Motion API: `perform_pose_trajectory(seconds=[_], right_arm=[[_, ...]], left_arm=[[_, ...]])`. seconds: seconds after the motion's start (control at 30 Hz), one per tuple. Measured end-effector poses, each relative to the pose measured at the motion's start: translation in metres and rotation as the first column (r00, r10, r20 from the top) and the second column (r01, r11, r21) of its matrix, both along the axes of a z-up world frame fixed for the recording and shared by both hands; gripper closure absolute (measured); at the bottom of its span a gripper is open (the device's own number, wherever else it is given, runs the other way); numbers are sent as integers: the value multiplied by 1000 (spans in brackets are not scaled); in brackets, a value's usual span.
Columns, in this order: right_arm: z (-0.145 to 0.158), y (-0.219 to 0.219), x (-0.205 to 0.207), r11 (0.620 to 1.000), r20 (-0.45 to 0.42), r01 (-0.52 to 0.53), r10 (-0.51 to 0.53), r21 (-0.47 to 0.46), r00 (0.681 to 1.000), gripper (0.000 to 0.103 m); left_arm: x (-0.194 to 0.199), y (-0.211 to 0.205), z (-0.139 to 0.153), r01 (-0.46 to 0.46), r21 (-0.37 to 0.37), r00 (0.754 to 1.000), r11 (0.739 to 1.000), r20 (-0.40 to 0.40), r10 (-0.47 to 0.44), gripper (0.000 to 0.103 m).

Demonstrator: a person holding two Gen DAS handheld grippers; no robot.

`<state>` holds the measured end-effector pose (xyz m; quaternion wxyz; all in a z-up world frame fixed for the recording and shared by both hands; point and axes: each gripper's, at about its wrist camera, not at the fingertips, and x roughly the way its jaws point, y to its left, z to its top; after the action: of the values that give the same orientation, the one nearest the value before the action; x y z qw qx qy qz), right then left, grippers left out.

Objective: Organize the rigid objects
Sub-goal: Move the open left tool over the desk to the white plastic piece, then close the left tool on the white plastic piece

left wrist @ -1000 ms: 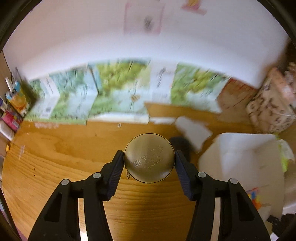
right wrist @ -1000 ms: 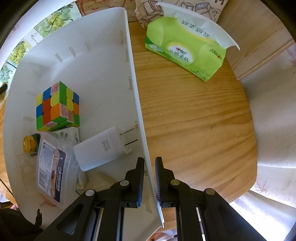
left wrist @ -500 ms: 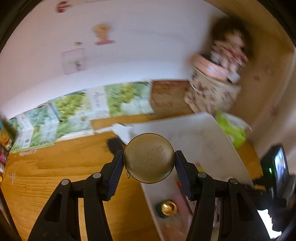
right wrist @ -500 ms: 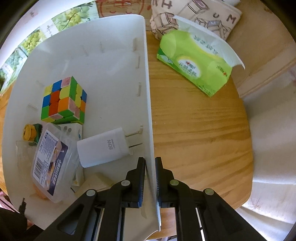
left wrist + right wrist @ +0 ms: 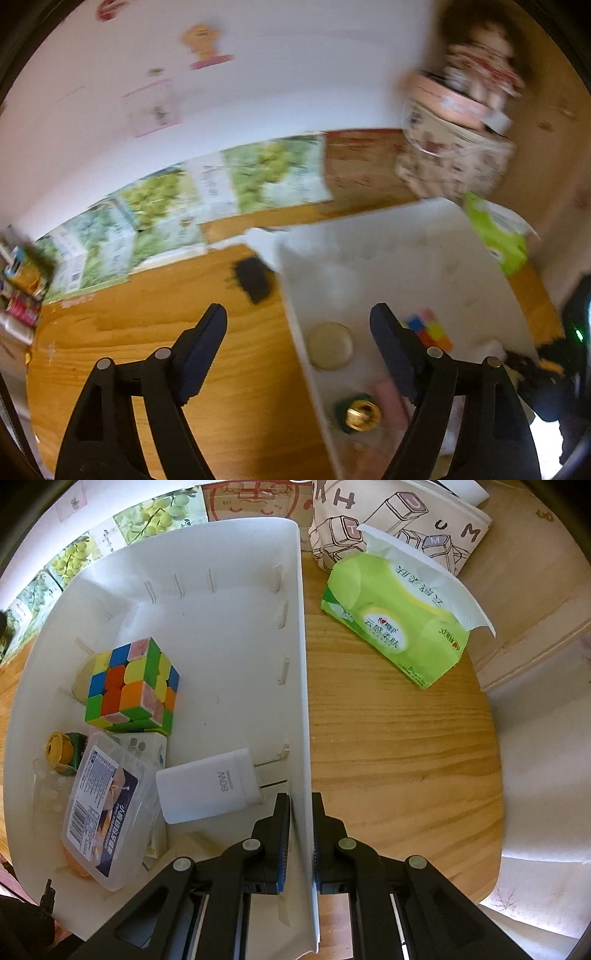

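A round gold tin (image 5: pixel 330 345) lies inside the white bin (image 5: pixel 406 251), near its left wall. My left gripper (image 5: pixel 297 314) hovers above it, its jaws opening, with nothing pressed between them. In the right wrist view the tin (image 5: pixel 81 679) peeks out behind a colour cube (image 5: pixel 131 686). My right gripper (image 5: pixel 301 801) is shut on the bin's right wall (image 5: pixel 303 664), one finger inside and one outside. The bin also holds a white charger (image 5: pixel 207 790), a clear plastic box (image 5: pixel 103 816) and a small green and gold piece (image 5: pixel 62 751).
A black object (image 5: pixel 253 280) lies on the wooden table left of the bin. A green tissue pack (image 5: pixel 402 627) and a printed fabric bag (image 5: pixel 399 524) sit beyond the bin's right wall. Cartons with grape pictures (image 5: pixel 166 206) line the back wall.
My left gripper carried the gold tin rightward over the bin, then spread its jaws; the tin now lies in the bin. The right gripper kept its hold on the wall.
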<state>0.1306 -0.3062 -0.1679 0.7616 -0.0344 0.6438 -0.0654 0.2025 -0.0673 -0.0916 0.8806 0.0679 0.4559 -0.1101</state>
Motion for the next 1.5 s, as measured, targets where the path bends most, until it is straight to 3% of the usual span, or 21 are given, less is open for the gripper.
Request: perform_pose_trajectory(seconds=[0.13, 0.23, 0.33, 0.5, 0.67, 0.77, 0.9, 1.03, 1.1, 1.4, 1.5], right_arm=[[0, 0, 1, 1000, -12, 0, 0, -6, 1000, 93], [-1, 0, 4, 1000, -25, 4, -4, -7, 1000, 93], [-3, -2, 8, 1000, -44, 12, -12, -7, 999, 93], [-6, -5, 12, 1000, -60, 19, -20, -9, 998, 92], [-9, -7, 18, 999, -84, 29, -30, -14, 996, 92], [-9, -8, 21, 999, -92, 31, -32, -8, 995, 92], [-10, -8, 21, 999, -93, 35, -35, -8, 995, 92], [-10, -8, 21, 999, -94, 33, -34, -9, 995, 92], [-10, -8, 20, 999, -94, 34, -35, -8, 995, 91], [-10, -10, 19, 999, -98, 43, -42, 1, 994, 91], [-11, -11, 19, 999, -100, 48, -47, 2, 994, 91]], left_arm=[[27, 23, 1, -59, -8, 998, 998, -6, 59, 21], [55, 38, -1, -91, -49, 993, 995, -85, 87, 21], [85, 44, -13, -140, -35, 973, 990, -193, 130, 21], [130, 44, -41, -233, -76, 906, 969, -378, 189, 21], [165, 41, -69, -363, -125, 824, 923, -506, 255, 21], [181, 37, -87, -408, -104, 776, 907, -563, 285, 21], [195, 32, -103, -433, -110, 740, 895, -610, 284, 21], [203, 24, -123, -447, -84, 688, 891, -668, 283, 21], [206, 20, -126, -449, -54, 691, 892, -654, 308, 21], [210, 5, -149, -447, -18, 633, 894, -713, 301, 21], [209, -2, -147, -435, -17, 636, 900, -714, 294, 21]])
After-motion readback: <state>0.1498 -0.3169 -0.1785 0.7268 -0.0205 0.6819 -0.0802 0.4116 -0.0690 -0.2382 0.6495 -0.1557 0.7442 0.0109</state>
